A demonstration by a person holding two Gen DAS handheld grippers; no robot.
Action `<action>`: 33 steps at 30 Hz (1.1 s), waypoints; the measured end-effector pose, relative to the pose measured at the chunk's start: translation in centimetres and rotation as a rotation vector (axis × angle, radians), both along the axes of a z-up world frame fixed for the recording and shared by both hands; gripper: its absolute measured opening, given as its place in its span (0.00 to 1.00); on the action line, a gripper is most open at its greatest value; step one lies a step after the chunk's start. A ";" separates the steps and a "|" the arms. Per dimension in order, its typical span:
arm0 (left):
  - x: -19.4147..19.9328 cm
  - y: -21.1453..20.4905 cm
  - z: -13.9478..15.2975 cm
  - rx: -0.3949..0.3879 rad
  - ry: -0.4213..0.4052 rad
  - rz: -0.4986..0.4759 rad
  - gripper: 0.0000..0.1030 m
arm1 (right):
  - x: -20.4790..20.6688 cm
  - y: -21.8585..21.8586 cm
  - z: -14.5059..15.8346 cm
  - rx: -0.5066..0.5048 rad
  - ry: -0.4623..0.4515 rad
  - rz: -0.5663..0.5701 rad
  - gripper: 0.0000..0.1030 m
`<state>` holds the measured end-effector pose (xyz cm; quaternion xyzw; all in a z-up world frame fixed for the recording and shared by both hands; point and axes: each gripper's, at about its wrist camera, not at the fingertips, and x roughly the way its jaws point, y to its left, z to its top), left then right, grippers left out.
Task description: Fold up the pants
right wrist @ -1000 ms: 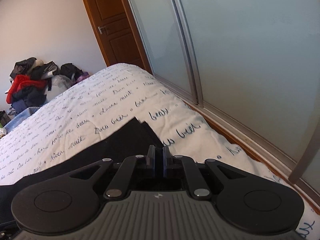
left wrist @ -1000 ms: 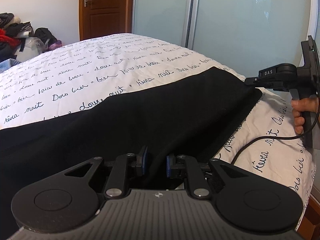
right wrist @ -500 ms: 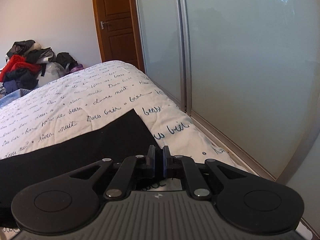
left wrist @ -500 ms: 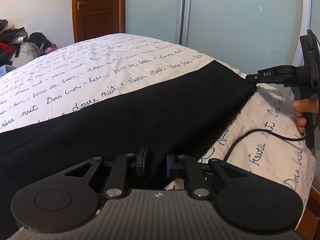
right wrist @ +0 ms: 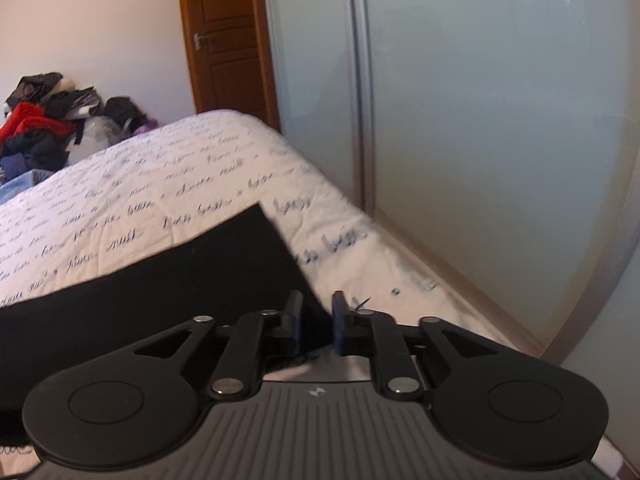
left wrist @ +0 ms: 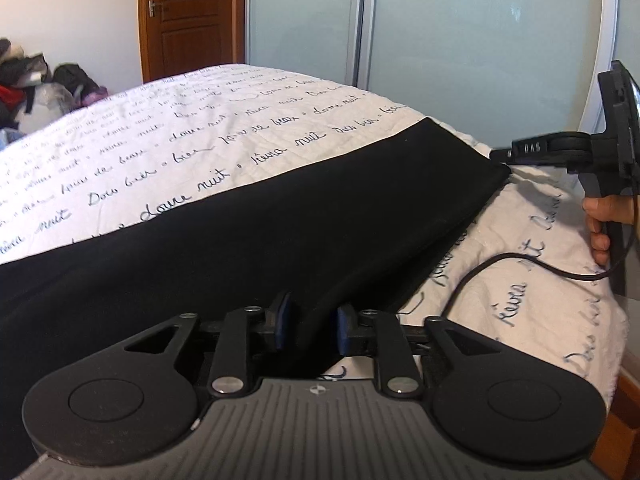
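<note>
Black pants [left wrist: 280, 232] lie folded in a long band across the white bedspread [left wrist: 160, 140] printed with script. My left gripper [left wrist: 312, 320] sits at the near edge of the band. Its jaws are opening, with a fold of black cloth still between the blue pads. In the left wrist view my right gripper [left wrist: 500, 156] is at the far right corner of the pants, held by a hand [left wrist: 600, 216]. In its own view the right gripper [right wrist: 316, 316] is also opening, and the corner of the pants [right wrist: 180, 280] lies loose in the gap.
A black cable [left wrist: 480, 268] trails over the bedspread near the right edge of the bed. Frosted sliding wardrobe doors [right wrist: 480, 120] run close along the bed's right side. A wooden door [right wrist: 228, 40] and a pile of clothes [right wrist: 36, 128] stand beyond the bed.
Both pairs of jaws have parted: the right pads were tight together and now show a gap, and the left gap is wider. The pants band has settled flat on the bed.
</note>
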<state>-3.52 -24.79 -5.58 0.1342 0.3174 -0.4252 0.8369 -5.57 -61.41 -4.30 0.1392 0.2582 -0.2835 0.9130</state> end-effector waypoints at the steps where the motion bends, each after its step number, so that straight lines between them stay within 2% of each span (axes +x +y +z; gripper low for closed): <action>1: 0.1 0.1 0.2 -0.008 0.012 -0.004 0.37 | -0.2 0.4 0.6 -0.040 -0.015 -0.033 0.18; 2: 0.1 0.2 0.4 -0.012 0.018 -0.009 0.40 | -0.4 0.9 1.3 -0.083 -0.035 -0.056 0.18; 3: 0.1 0.4 0.6 -0.014 0.020 -0.013 0.47 | -0.5 1.6 2.0 -0.116 -0.066 -0.060 0.18; 4: 0.0 0.6 0.9 -0.019 0.017 -0.015 0.54 | -0.3 2.3 2.7 -0.131 -0.097 -0.041 0.18; 5: 0.0 1.0 1.3 -0.027 0.008 -0.012 0.56 | 0.1 3.1 3.4 -0.134 -0.117 0.004 0.18; 8: 0.4 2.3 2.4 -0.044 -0.024 0.030 0.61 | 3.5 6.5 4.3 -0.090 -0.095 0.237 0.18; 13: 2.3 4.7 3.3 -0.017 -0.062 0.171 0.62 | 10.9 13.6 3.4 0.100 0.005 0.701 0.19; 15: 3.3 5.5 3.4 -0.003 -0.062 0.222 0.63 | 13.6 16.9 2.7 0.114 0.079 0.841 0.18; 17: 4.3 6.2 3.2 0.008 -0.045 0.262 0.63 | 15.9 19.5 1.9 0.087 0.156 0.939 0.18; 19: 5.0 6.4 3.0 0.015 -0.025 0.284 0.63 | 18.1 21.1 0.8 0.049 0.210 0.942 0.18; 20: 5.5 6.7 2.9 0.018 -0.019 0.290 0.63 | 19.0 21.1 0.4 0.040 0.209 0.927 0.18; 23: 6.0 6.8 2.6 0.039 -0.029 0.304 0.63 | 20.2 20.2 1.0 -0.009 0.163 0.780 0.18; 24: 6.2 6.9 2.4 0.041 -0.034 0.307 0.64 | 20.0 19.5 1.5 -0.006 0.139 0.767 0.18; 27: 6.8 6.7 1.8 0.061 -0.024 0.309 0.66 | 17.8 19.1 2.6 0.066 0.110 0.846 0.18; 30: 7.0 5.9 0.6 0.096 -0.018 0.301 0.66 | 16.1 20.0 1.5 0.038 0.196 0.903 0.19; 32: 6.7 5.5 0.4 0.103 -0.036 0.304 0.65 | 16.1 19.5 -0.2 0.013 0.243 0.870 0.18; 33: 6.3 5.4 0.6 0.101 -0.043 0.299 0.64 | 15.7 18.6 -0.3 0.031 0.221 0.836 0.18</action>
